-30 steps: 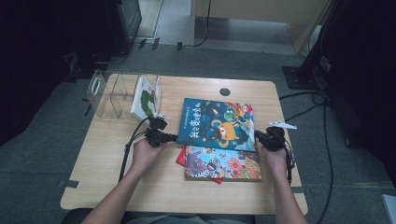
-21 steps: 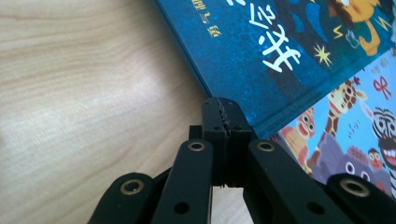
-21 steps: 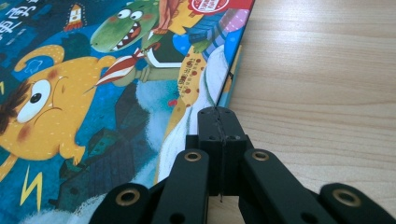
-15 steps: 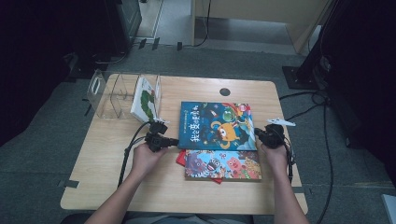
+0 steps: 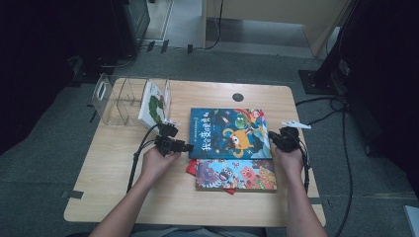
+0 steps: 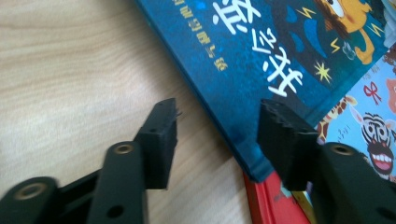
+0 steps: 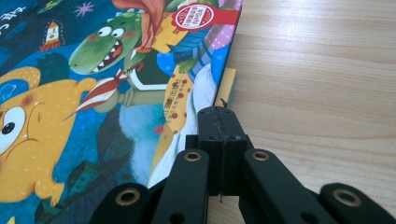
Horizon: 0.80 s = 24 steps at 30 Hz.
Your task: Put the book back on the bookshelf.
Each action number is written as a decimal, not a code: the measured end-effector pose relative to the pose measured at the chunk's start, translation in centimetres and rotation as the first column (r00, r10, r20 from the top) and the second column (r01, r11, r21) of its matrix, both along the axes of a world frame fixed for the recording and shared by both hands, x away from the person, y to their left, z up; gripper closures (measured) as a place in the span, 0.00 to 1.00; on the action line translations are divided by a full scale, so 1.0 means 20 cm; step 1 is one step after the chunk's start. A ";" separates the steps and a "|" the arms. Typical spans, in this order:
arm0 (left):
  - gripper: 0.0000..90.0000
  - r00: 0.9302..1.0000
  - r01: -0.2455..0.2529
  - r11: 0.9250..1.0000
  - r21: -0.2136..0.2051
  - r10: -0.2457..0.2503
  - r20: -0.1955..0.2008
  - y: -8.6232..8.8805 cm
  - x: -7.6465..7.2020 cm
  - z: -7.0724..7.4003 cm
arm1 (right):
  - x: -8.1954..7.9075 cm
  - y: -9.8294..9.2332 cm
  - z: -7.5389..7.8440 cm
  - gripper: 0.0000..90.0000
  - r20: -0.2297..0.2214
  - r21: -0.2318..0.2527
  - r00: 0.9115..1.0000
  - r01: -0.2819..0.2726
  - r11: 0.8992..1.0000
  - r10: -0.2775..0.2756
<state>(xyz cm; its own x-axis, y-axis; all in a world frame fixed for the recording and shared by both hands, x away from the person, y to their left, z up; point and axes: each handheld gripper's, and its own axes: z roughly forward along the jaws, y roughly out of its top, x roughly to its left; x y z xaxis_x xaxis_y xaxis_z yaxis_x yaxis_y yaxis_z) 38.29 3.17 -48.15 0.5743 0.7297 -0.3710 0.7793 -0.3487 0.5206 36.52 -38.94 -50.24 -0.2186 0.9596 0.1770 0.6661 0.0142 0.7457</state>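
1. Wooden desk: blue book lies flat atop a second book, long axis left-right
2. Left tongs have just been opening, straddling the book's left edge, pads clear
3. Right tongs fully closed, empty, at the right edge

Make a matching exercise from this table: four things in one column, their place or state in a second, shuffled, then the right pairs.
1. blue book
2. left gripper
3. right gripper
4. clear rack

a. jaws pressed together at the book's right edge
b. lies on top of another picture book
c. stands at the table's far left with a book in it
d. jaws apart, astride the book's corner; they have just been opening

Pairs: 1-b, 2-d, 3-a, 4-c
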 end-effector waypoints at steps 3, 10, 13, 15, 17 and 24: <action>0.44 1.000 -0.005 0.999 -0.034 0.004 -0.030 0.00 0.03 -0.01 | 0.02 0.00 0.00 1.00 -0.004 -0.002 1.000 0.002 1.000 -0.002; 0.39 0.998 -0.020 0.996 -0.086 0.015 -0.055 0.01 0.10 -0.02 | 0.05 0.03 0.00 1.00 -0.004 0.005 1.000 -0.023 1.000 0.023; 0.40 0.997 -0.038 0.994 -0.101 0.031 -0.064 0.01 0.11 -0.02 | 0.06 0.05 0.00 1.00 -0.001 0.001 0.999 -0.037 0.999 0.037; 0.41 0.997 -0.038 0.995 -0.091 0.032 -0.064 0.02 0.12 -0.02 | 0.06 0.06 0.00 1.00 -0.003 0.001 0.999 -0.039 0.999 0.039; 0.41 0.997 -0.045 0.995 -0.089 0.038 -0.072 0.02 0.12 -0.03 | 0.06 0.06 0.00 1.00 -0.002 0.003 0.999 -0.042 0.999 0.042; 0.44 0.993 -0.058 0.996 -0.062 0.051 -0.107 0.02 0.15 -0.06 | 0.06 0.07 0.00 1.00 -0.005 0.012 0.998 -0.064 0.998 0.064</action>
<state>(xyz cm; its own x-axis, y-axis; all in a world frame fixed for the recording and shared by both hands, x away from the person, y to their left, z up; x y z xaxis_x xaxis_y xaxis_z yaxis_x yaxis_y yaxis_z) 41.21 3.49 -49.25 0.4898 0.7314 -0.4745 0.8477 -0.2724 0.4552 37.64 -37.51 -50.22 -0.2788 0.9414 0.1899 0.6684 0.0481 0.7423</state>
